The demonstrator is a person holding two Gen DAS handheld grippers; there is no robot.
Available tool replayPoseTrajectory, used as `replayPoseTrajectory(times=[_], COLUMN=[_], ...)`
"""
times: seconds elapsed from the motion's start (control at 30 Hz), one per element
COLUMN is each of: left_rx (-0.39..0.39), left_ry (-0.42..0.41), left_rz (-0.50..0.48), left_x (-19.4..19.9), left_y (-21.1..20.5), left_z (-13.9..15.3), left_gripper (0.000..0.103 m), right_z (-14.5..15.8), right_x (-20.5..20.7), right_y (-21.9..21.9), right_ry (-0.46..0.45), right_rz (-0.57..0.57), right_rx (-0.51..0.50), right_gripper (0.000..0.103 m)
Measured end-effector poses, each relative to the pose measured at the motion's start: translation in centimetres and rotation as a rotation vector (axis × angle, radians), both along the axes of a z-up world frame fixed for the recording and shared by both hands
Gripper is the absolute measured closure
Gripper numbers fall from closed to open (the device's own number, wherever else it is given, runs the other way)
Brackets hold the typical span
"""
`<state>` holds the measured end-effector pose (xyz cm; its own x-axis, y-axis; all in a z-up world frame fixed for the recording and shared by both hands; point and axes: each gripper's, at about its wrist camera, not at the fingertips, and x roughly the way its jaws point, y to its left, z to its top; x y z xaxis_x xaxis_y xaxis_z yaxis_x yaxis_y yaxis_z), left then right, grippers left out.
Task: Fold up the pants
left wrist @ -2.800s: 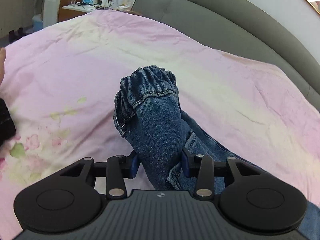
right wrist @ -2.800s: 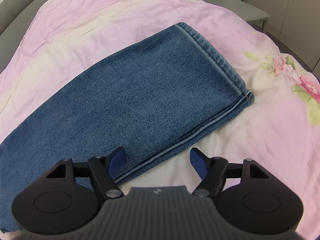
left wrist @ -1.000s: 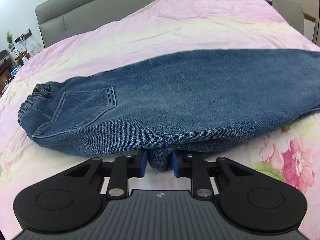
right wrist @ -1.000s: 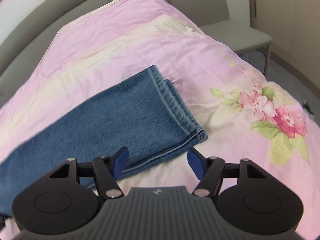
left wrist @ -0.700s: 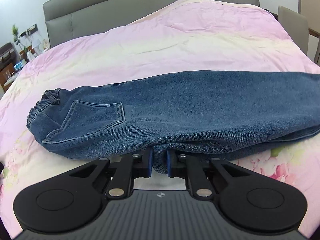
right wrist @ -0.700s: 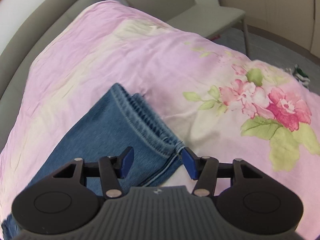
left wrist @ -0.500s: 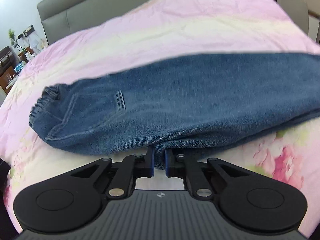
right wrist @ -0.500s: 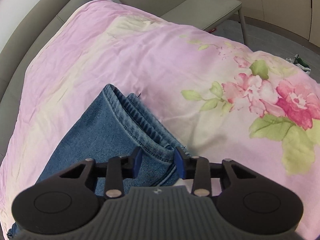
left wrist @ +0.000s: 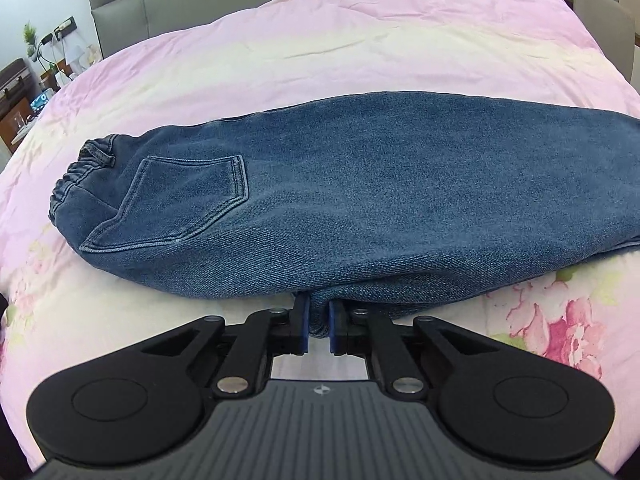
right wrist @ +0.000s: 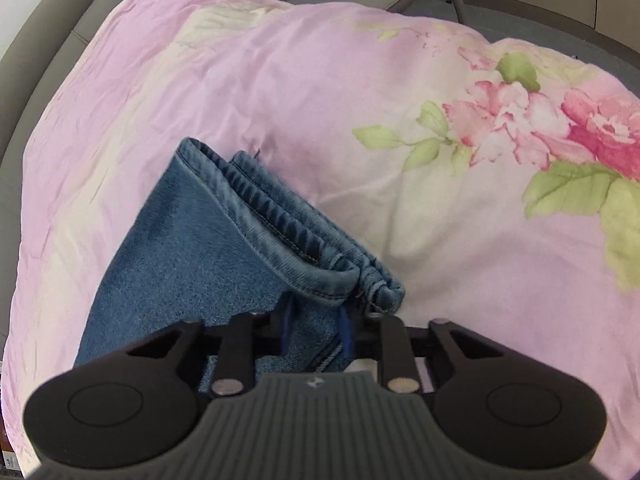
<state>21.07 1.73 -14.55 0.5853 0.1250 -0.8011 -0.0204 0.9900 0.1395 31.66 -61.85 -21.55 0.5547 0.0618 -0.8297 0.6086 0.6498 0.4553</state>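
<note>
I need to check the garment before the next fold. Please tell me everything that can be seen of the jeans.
The jeans are blue denim, folded lengthwise with one leg on the other, lying flat across the pink flowered bedcover. The gathered elastic waistband is at the left, with a stitched back pocket beside it. The two hemmed cuffs lie stacked at the other end. The left tongs pinch the near edge at mid-length; the right tongs have just been closing and now grip the fabric at the cuffs.
</note>
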Motion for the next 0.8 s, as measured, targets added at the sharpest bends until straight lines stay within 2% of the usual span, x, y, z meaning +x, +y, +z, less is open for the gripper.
replayPoseTrajectory(times=[0.13, 0.2, 0.27, 0.4, 0.43, 0.47, 0.5, 0.57, 0.63, 0.67, 0.7, 0.77, 0.8], left_rx=[-0.045, -0.054, -0.081, -0.126, -0.115, -0.068, -0.063, -0.144, -0.142, -0.138, -0.144, -0.172, -0.174], left_ry=[0.010, 0.027, 0.055, 0.144, 0.161, 0.166, 0.172, 0.183, 0.160, 0.139, 0.125, 0.087, 0.068], left_rz=[0.043, 0.060, 0.084, 0.138, 0.153, 0.164, 0.164, 0.162, 0.124, 0.097, 0.076, 0.058, 0.062], left_x=[0.1, 0.1, 0.0, -0.2, -0.3, -0.5, -0.6, -1.3, -2.1, -2.5, -2.7, -2.4, -1.9], left_y=[0.4, 0.6, 1.1, 2.4, 2.7, 3.2, 3.8, 5.5, 6.4, 6.7, 7.1, 8.0, 8.5], left_z=[0.3, 0.6, 0.8, -0.5, -1.0, -1.5, -1.9, -1.8, -0.7, 0.1, 0.8, 2.6, 3.4], left_gripper=[0.094, 0.094, 0.095, 0.102, 0.103, 0.103, 0.103, 0.103, 0.103, 0.103, 0.103, 0.097, 0.094], right_z=[5.9, 7.7, 6.8, 1.5, 0.3, -0.4, -0.7, -0.5, 0.5, 1.1, 1.7, 3.0, 3.7], right_x=[-0.9, -1.3, -1.4, -2.2, -2.4, -2.7, -2.6, -2.3, -2.0, -2.1, -2.3, -2.5, -2.5], right_y=[-0.4, -0.3, -0.3, -1.5, -1.4, -1.3, -1.0, -0.5, -0.4, -0.2, -0.1, 0.0, 0.0], right_ry=[-0.163, -0.189, -0.136, -0.031, -0.024, -0.025, -0.026, -0.012, -0.006, -0.007, -0.001, -0.001, -0.008], right_rz=[0.045, 0.065, 0.077, 0.009, 0.012, 0.021, 0.034, 0.073, 0.124, 0.149, 0.167, 0.194, 0.211], right_rx=[-0.022, -0.056, -0.107, -0.051, -0.052, -0.062, -0.080, -0.116, -0.150, -0.169, -0.201, -0.279, -0.311], right_gripper=[0.103, 0.103, 0.103, 0.103, 0.103, 0.103, 0.103, 0.103, 0.103, 0.095, 0.078, 0.056, 0.057])
